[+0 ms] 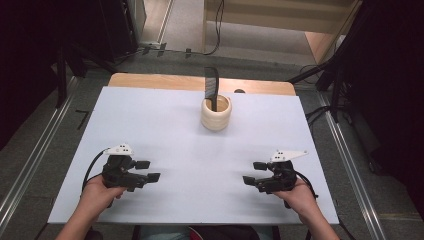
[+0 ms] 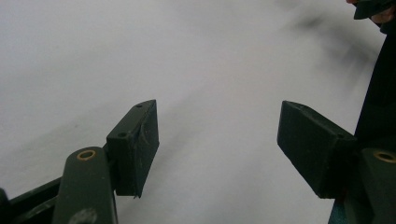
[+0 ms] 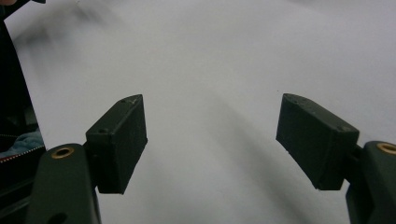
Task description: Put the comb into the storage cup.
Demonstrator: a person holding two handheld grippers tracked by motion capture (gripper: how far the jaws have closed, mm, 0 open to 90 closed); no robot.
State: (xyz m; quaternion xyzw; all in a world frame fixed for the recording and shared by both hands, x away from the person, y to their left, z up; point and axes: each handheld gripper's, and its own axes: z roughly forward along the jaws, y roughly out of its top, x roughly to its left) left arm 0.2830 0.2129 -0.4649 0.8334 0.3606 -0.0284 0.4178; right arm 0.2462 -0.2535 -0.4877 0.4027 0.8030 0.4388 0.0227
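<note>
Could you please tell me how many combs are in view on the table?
1. A single black comb stands upright in the cream cup at the far middle of the white table. Others could be hidden inside the cup.

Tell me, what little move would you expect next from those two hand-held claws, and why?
Probably one gripper, say the right gripper, reaches forward toward the black comb standing upright in the pale cup. Both it and the left gripper rest near the table's front edge, jaws open and empty, and the cup with the comb is the nearest thing to them.
</note>
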